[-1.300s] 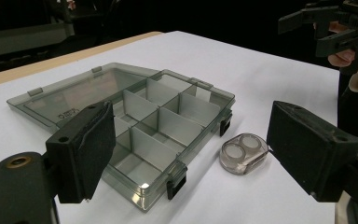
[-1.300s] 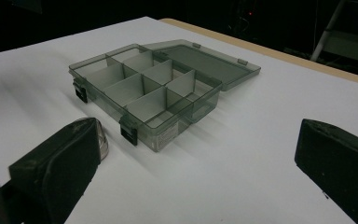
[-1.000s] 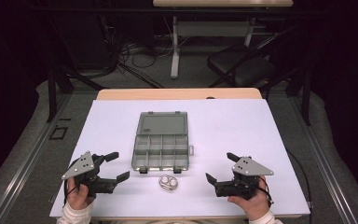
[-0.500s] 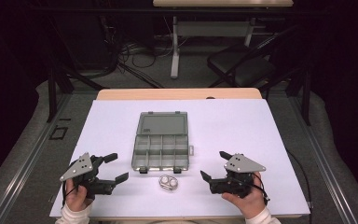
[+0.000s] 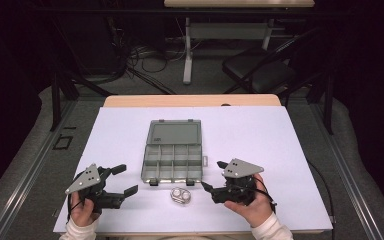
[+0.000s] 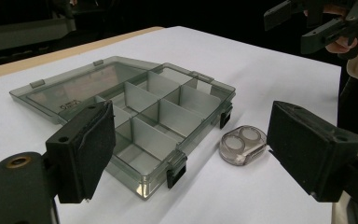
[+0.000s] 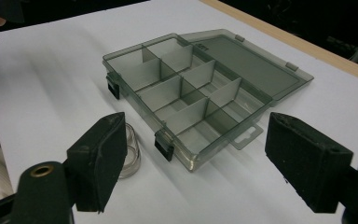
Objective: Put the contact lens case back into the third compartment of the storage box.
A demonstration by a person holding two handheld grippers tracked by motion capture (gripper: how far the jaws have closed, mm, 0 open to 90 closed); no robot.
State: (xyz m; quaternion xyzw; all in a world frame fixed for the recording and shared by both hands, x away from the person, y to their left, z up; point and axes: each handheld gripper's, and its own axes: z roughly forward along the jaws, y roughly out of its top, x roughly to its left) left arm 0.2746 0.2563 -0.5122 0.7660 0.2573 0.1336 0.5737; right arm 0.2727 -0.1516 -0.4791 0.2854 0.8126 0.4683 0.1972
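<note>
The right claw (image 5: 211, 176) is hanging just above the bench (image 5: 290, 150), its jaws apart with nothing between them — they have just been closing — and it is pointing left toward the small clear case (image 5: 180, 195), which is lying flat just beside its near jaw. The left claw (image 5: 122, 179) is resting farther to the left with its jaws standing wide apart and empty.

The small clear case is sitting on the white sheet near the front edge of the bench, just in front of the organiser box (image 5: 172, 163) and apart from it. It is looking like a light, rigid plastic shell with two round wells side by side, smooth and probably slippery, so it is likely asking for a gentle pinch across its short width, at the waist between the wells. Its long axis is running left to right, roughly parallel to the box's near wall.

The organiser box is lying open, its lid (image 5: 174, 132) folded flat away to the far side — its compartments are looking empty in the right claw's view.
</note>
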